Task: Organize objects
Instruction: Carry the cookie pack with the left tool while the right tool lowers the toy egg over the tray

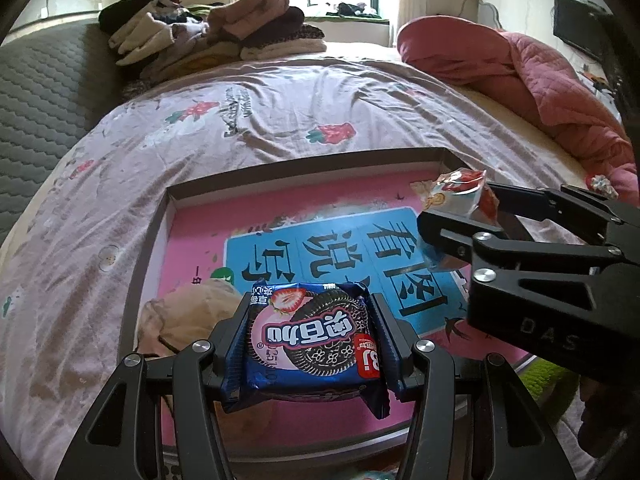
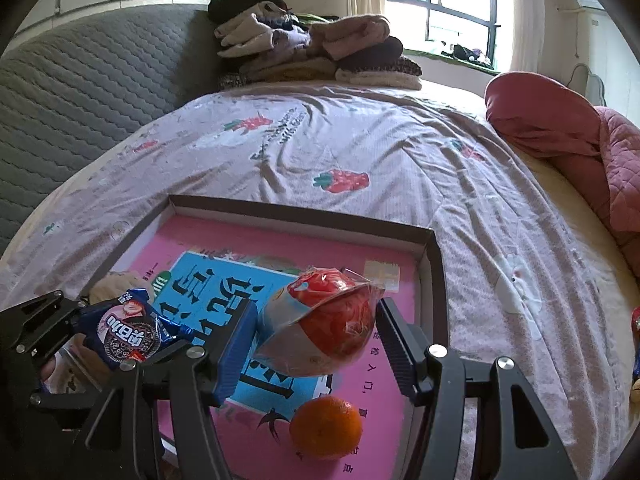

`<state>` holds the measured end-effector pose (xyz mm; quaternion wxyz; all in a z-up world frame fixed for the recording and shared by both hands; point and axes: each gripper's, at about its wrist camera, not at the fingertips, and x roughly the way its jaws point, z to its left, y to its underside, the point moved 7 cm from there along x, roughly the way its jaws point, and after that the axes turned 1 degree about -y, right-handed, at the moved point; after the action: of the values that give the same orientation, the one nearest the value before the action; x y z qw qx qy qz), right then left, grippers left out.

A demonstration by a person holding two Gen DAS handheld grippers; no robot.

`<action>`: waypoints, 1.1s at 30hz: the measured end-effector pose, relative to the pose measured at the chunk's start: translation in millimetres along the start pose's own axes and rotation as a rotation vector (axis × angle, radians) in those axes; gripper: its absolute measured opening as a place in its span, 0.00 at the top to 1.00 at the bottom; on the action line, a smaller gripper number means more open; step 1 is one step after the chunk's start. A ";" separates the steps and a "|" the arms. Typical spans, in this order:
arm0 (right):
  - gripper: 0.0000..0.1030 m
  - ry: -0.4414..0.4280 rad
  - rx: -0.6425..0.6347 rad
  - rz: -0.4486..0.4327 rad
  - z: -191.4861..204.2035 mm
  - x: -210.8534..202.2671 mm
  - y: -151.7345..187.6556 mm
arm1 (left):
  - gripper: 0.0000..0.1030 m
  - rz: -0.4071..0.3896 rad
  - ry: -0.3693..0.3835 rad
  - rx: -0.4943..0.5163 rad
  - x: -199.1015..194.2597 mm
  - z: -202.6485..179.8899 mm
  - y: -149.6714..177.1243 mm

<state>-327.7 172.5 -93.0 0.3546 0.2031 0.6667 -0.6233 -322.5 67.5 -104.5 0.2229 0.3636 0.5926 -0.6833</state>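
Note:
A blue strawberry-cream cookie packet [image 1: 312, 340] sits between the fingers of my left gripper [image 1: 311, 308], which is shut on it above the near edge of a shallow box [image 1: 304, 166]. The box holds a pink-and-blue book [image 1: 320, 240]. To the right, my right gripper [image 1: 460, 204] is shut on a red-and-white wrapped snack [image 1: 456, 194]. In the right wrist view the same snack [image 2: 320, 332] hangs in the right gripper [image 2: 317, 308] over the book. An orange [image 2: 326, 428] lies on the book below it. The left gripper [image 2: 88, 344] with the cookie packet [image 2: 128, 332] shows at the left.
A beige fabric item [image 1: 188, 312] lies in the box's left part. The box rests on a strawberry-print sheet [image 1: 280, 120]. Folded clothes [image 1: 208, 28] are piled at the back, a pink quilt [image 1: 540, 80] at the right, a grey padded headboard [image 1: 40, 100] at the left.

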 end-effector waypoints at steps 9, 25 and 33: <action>0.40 0.011 -0.003 0.040 -3.4 9.0 4.4 | 0.46 0.026 0.010 0.019 6.1 -3.4 4.6; 0.40 0.019 -0.008 0.061 -2.3 13.6 4.0 | 0.45 0.091 0.013 0.022 19.6 -2.1 10.9; 0.40 0.019 -0.010 0.067 -2.4 12.9 3.5 | 0.44 0.094 0.014 0.027 19.7 -4.1 11.6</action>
<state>-334.3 173.1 -104.8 0.3701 0.2293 0.6658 -0.6059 -325.5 71.7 -127.2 0.2459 0.3988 0.5670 -0.6775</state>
